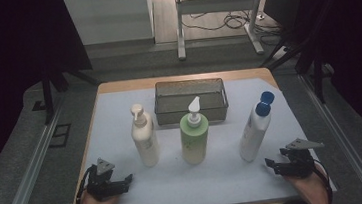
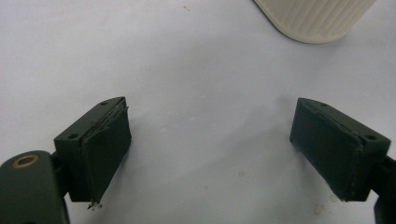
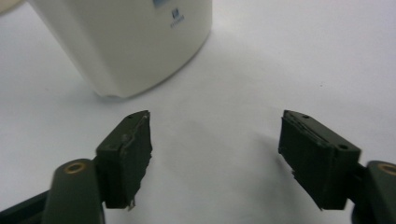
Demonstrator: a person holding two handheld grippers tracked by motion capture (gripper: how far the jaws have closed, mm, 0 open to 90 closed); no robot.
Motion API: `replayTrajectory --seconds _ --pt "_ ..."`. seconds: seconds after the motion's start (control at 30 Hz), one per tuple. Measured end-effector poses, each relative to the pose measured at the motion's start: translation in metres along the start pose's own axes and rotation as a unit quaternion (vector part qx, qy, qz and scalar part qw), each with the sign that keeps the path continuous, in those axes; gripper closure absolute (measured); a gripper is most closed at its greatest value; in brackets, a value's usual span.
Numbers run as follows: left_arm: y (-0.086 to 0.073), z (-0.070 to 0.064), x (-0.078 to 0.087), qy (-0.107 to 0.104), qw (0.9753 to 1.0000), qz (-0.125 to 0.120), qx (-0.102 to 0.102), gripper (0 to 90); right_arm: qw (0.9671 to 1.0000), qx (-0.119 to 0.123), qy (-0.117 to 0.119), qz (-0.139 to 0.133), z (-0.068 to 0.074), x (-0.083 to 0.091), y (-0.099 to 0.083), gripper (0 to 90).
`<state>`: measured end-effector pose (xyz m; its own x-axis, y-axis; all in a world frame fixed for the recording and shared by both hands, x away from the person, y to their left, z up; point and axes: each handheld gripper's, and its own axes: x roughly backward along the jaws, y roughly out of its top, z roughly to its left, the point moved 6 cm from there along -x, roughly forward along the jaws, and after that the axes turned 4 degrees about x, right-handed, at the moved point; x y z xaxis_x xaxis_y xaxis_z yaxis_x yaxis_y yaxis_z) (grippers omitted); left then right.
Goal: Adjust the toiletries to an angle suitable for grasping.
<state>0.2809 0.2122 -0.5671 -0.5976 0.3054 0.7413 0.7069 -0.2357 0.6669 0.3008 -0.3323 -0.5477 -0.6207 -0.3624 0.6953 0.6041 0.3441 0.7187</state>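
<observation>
Cream pump bottle [image 1: 145, 138] — upright, ribbed.

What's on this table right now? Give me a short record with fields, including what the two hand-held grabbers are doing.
Surface: white-covered table
Back centre: dark mesh basket, nothing visible in it
Left bottle: cream pump bottle, upright
Middle bottle: green pump bottle, upright
Right bottle: white bottle with blue cap, leaning slightly
Left gripper: open, holding nothing, near the cream pump bottle
Right gripper: open, holding nothing, near the white bottle with blue cap
</observation>
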Motion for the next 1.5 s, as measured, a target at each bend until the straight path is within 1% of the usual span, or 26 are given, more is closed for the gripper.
replayTrajectory --seconds 0.07,0.13,0.23,0.3,0.43,0.53,0.67,0.77,0.83,0.9,1.0,1.03,1.1,1.17,1.27,1.33,1.37,1.5 --pt "0.000 0.000 0.000 0.000 1.0000 0.000 0.000 12.1 1.0000 0.000 0.003 -0.004 0.003 0.003 0.002 32.3" --pt "0.000 0.000 0.000 0.000 1.0000 0.000 0.000 12.2 0.9999 0.005 0.008 -0.009 0.006 0.006 0.005 35.6" --pt "0.000 0.000 0.000 0.000 1.0000 0.000 0.000 12.1 0.9995 0.019 0.017 -0.021 0.014 0.011 0.009 39.9" --pt "0.000 0.000 0.000 0.000 1.0000 0.000 0.000 12.1 0.9991 0.030 0.023 -0.022 0.019 0.013 0.012 42.8" --pt "0.000 0.000 0.000 0.000 1.0000 0.000 0.000 12.1 0.9976 0.035 0.055 -0.025 0.028 0.015 0.015 52.8" --pt "0.000 0.000 0.000 0.000 1.0000 0.000 0.000 12.2 0.9966 0.044 0.067 -0.021 0.033 0.015 0.016 59.5" --pt "0.000 0.000 0.000 0.000 1.0000 0.000 0.000 12.1 0.9942 0.058 0.087 -0.026 0.040 0.013 0.018 69.4" --pt "0.000 0.000 0.000 0.000 1.0000 0.000 0.000 12.2 0.9923 0.067 0.100 -0.026 0.044 0.010 0.018 74.6" --pt "0.000 0.000 0.000 0.000 1.0000 0.000 0.000 12.2 0.9908 0.083 0.104 -0.024 0.048 0.008 0.018 75.2" --pt "0.000 0.000 0.000 0.000 1.0000 0.000 0.000 12.1 0.9905 0.088 0.103 -0.022 0.052 0.004 0.019 76.7" --pt "0.000 0.000 0.000 0.000 1.0000 0.000 0.000 12.1 0.9903 0.088 0.104 -0.026 0.058 0.001 0.023 80.5" --pt "0.000 0.000 0.000 0.000 1.0000 0.000 0.000 12.1 0.9907 0.089 0.100 -0.027 0.059 0.000 0.025 82.1" --pt "0.000 0.000 0.000 0.000 1.0000 0.000 0.000 12.1 0.9912 0.084 0.097 -0.033 0.061 -0.001 0.029 85.0" --pt "0.000 0.000 0.000 0.000 1.0000 0.000 0.000 12.1 0.9911 0.079 0.100 -0.038 0.063 -0.002 0.032 88.2" --pt "0.000 0.000 0.000 0.000 1.0000 0.000 0.000 12.1 0.9914 0.071 0.098 -0.049 0.064 -0.004 0.037 89.1" --pt "0.000 0.000 0.000 0.000 1.0000 0.000 0.000 12.2 0.9908 0.073 0.103 -0.050 0.066 -0.005 0.039 89.2" --pt "0.000 0.000 0.000 0.000 1.0000 0.000 0.000 12.2 0.9906 0.077 0.101 -0.050 0.067 -0.007 0.040 89.2" --pt "0.000 0.000 0.000 0.000 1.0000 0.000 0.000 12.2 0.9908 0.075 0.100 -0.051 0.071 -0.012 0.043 89.2"
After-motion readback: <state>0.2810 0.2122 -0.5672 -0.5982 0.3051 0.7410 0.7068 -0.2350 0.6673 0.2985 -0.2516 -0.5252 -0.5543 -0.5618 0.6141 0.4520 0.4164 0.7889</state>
